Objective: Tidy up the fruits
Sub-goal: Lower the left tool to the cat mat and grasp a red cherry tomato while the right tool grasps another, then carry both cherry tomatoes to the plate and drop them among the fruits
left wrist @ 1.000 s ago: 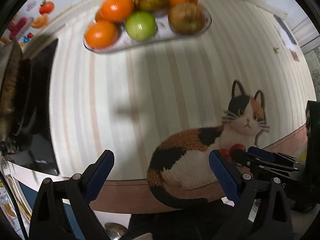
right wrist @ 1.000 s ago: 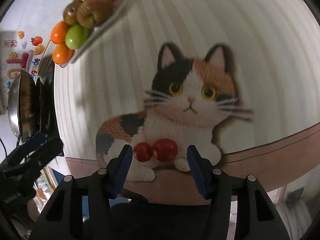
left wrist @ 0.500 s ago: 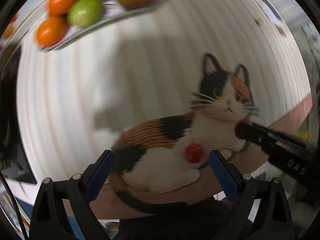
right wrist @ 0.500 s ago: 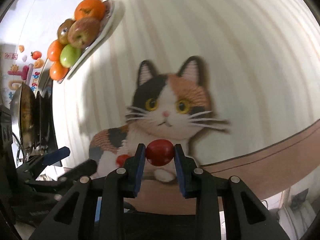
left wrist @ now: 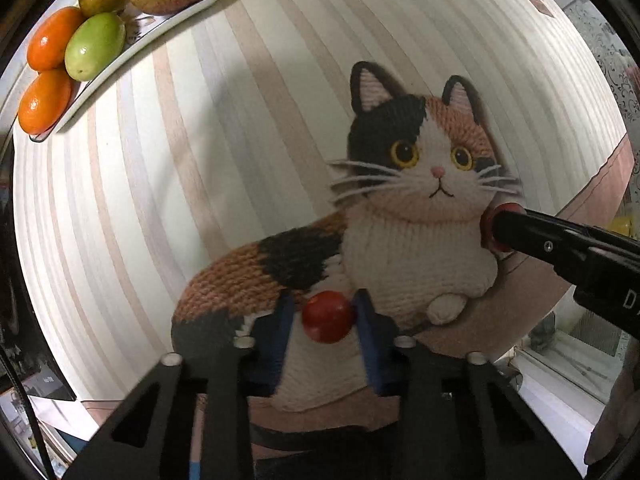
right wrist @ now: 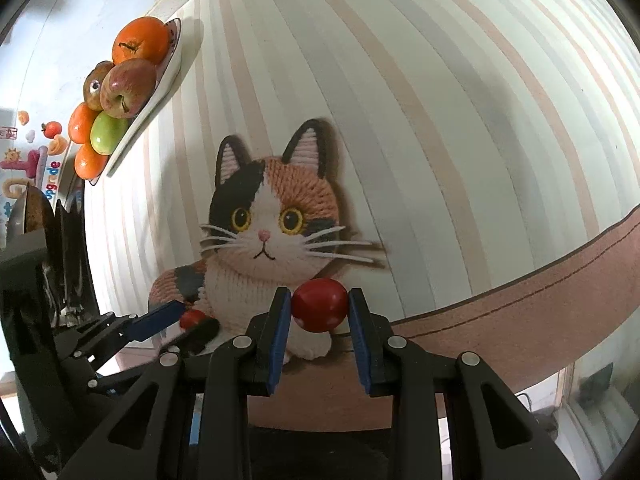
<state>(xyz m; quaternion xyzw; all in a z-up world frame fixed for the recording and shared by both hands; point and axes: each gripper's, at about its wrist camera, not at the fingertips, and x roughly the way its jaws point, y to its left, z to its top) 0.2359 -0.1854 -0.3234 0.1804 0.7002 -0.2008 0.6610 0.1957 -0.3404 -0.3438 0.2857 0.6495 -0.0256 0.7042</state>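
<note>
Change noted: left gripper (left wrist: 327, 312), wide open a moment ago, has just closed its blue pads on a small round red tomato (left wrist: 327, 317) over the cat-print striped tablecloth (left wrist: 168, 184). Right gripper (right wrist: 319, 309) was already shut on a second small red tomato (right wrist: 319, 305), no change.

Meaning: both loose fruits now secured; next step prob. carry to the white oval plate (left wrist: 168, 24) at far left edge of cloth.

Count: tomatoes 2, one per gripper. On plate: oranges 3, brownish-red apples 2, green fruit 1. Plates 1.
</note>
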